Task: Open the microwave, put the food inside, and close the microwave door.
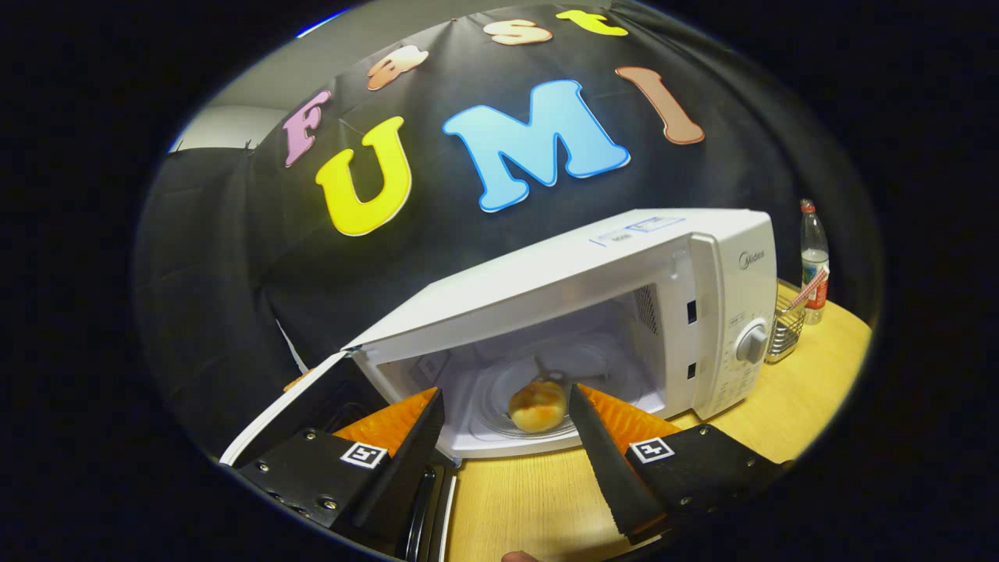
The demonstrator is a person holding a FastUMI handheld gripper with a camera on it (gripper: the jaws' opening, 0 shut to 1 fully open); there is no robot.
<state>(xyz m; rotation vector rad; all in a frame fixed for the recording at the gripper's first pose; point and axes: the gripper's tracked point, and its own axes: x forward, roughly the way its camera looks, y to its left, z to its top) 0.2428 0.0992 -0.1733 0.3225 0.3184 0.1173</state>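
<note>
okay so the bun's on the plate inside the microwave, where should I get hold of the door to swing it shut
Judging by its pose, take the open door at its free outer edge, farthest from the hinge, coming from the outer face and pushing toward the microwave. The gripper is open, the bun just beyond its fingertips, untouched.

You are facing a glossy white plastic microwave [624,297] sitting on a smooth pale wood-grain table [531,499], beside a wire-metal basket [784,328].

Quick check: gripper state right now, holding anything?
Gripper: open, holding nothing; the bun lies free on the glass plate inside the open microwave, just beyond the fingertips.
</note>
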